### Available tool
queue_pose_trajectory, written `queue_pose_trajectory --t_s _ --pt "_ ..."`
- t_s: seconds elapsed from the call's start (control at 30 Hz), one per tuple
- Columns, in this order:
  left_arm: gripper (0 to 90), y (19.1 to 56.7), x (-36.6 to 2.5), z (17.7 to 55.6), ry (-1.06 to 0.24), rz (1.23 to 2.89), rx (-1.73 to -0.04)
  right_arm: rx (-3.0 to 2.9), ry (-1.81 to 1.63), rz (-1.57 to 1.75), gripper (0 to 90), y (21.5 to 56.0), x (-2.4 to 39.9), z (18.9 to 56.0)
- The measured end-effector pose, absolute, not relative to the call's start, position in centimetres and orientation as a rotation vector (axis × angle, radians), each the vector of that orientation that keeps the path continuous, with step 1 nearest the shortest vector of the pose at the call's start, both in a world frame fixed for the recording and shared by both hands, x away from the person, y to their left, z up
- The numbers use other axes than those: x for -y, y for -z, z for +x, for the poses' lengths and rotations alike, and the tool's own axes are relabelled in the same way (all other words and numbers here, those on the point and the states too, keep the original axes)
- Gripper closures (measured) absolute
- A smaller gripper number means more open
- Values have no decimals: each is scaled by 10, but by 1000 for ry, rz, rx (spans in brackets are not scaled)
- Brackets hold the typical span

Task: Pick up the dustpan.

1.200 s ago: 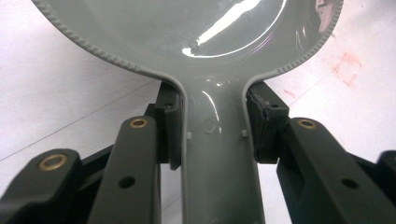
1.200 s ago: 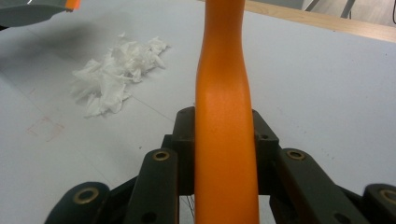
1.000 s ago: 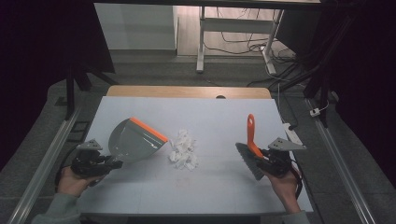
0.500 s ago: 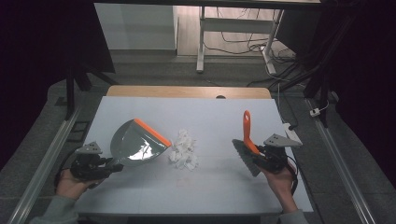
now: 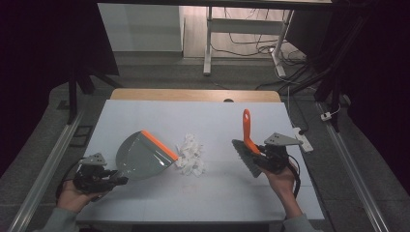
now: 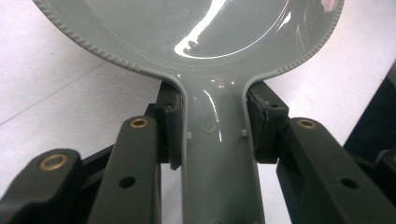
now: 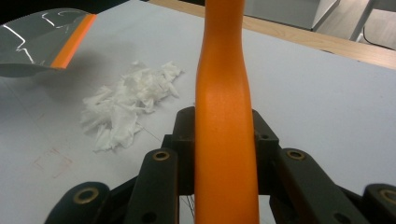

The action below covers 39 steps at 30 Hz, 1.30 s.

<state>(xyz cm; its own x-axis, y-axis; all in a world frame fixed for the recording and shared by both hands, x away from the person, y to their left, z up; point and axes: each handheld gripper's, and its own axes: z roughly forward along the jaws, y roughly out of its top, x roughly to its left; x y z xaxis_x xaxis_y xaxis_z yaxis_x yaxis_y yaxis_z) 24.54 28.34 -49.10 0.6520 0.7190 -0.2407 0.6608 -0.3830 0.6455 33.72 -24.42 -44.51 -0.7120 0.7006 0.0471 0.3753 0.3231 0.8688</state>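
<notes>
Two tools flank one pile of paper scraps (image 5: 190, 155), and everything is arranged around that pile. The table (image 5: 145, 116), largest of all, gives a flat pale surface on which the scraps can be pushed without catching; the pile lies near its middle, a little toward the person.

The dustpan (image 5: 140, 155) sits just left of the pile, its orange lip (image 5: 159, 144) turned toward the scraps and close to touching them, so that anything swept leftward should slide straight in. It looks tilted, lip down and handle raised, which would keep the edge low against the table. The left gripper (image 5: 116, 181) is clamped narrow on the grey handle (image 6: 217, 154), its pads pressing either side just behind the pan's bowl; a grip that close to the bowl probably steadies the pan against a push.

The brush (image 5: 247, 153) hangs right of the pile and well apart from it, bristles facing the scraps, orange handle (image 7: 225, 126) pointing up and away. The right gripper (image 5: 261, 155) is closed tight around that handle low down, near the bristle head, likely for firmer control of the sweep. In the right gripper view the pile lies ahead and left, with the pan's lip beyond it, so the stroke lines up brush, scraps and pan.

No scraps appear in the pan; sweeping seems about to begin.
</notes>
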Motion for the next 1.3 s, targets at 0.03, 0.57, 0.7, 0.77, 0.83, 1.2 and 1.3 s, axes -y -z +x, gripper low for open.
queue_pose_trajectory --t_s 0.03,0.57,0.7,0.77,0.83,1.2,1.3 --pt "618 491 -284 245 -99 2132 -1068 -2260 -1339 960 707 445 242 338" --pt "618 498 -281 234 -92 2176 -1035 -2284 -1354 927 707 443 218 349" --pt "618 499 -276 233 -104 2199 -1022 -2291 -1355 922 707 443 213 351" --pt "618 500 -274 233 -102 2207 -1020 -2296 -1356 920 707 443 209 353" --pt "618 501 -273 234 -101 2212 -1021 -2296 -1357 919 707 443 208 354" --pt "618 504 -266 233 -75 2251 -979 -2323 -1335 945 707 450 191 369" --pt "618 505 -266 232 -71 2257 -969 -2333 -1333 955 707 452 186 374"
